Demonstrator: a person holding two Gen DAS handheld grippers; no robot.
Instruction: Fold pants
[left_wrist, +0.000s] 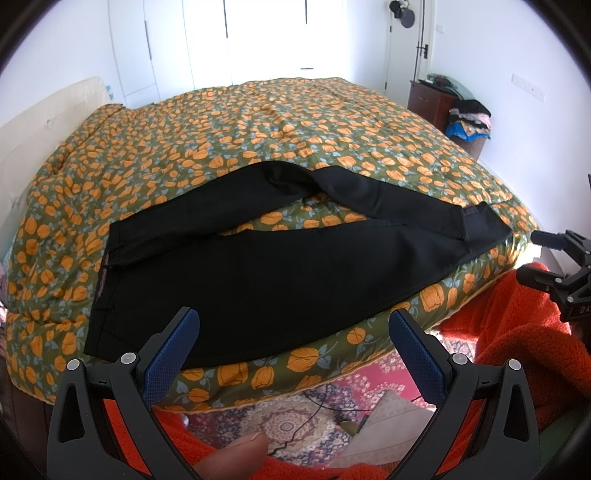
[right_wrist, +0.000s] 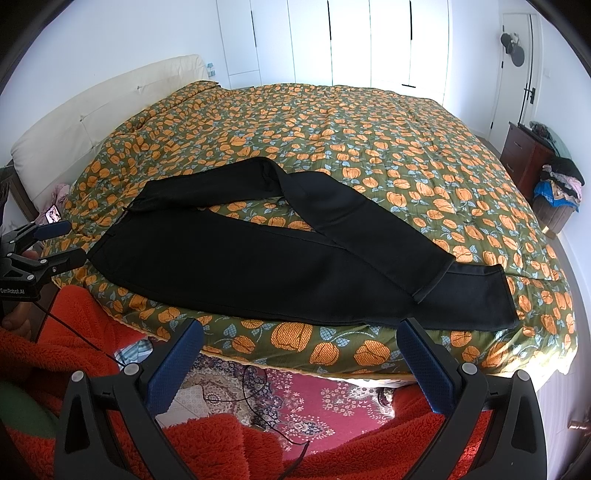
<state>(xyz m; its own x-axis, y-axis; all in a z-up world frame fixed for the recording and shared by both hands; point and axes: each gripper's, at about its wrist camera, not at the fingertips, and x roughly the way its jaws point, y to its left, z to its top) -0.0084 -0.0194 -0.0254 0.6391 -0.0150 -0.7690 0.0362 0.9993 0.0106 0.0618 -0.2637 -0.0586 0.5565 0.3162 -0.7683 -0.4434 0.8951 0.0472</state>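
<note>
Black pants (left_wrist: 280, 273) lie flat on the flowered quilt (left_wrist: 258, 122) near the bed's front edge, waistband (left_wrist: 105, 277) to the left and hems to the right. The far leg (right_wrist: 332, 206) arches away, then crosses back so that its hem (right_wrist: 434, 282) rests on the near leg. My left gripper (left_wrist: 293, 317) is open and empty, just short of the pants' near edge at mid-length. My right gripper (right_wrist: 301, 325) is also open and empty, in front of the near leg (right_wrist: 258, 273). Each gripper shows in the other view, the right gripper (left_wrist: 535, 256) and the left gripper (right_wrist: 64, 242), both off the bed's edge.
A cream headboard (right_wrist: 92, 118) stands at the left, white wardrobe doors (right_wrist: 351, 40) behind the bed. A dark red cabinet (right_wrist: 524, 158) and a clothes pile (right_wrist: 561, 181) stand at the right. Below are a patterned rug (right_wrist: 295, 398), a black cable (right_wrist: 251, 387), orange fleece sleeves (left_wrist: 517, 332) and a thumb (left_wrist: 236, 454).
</note>
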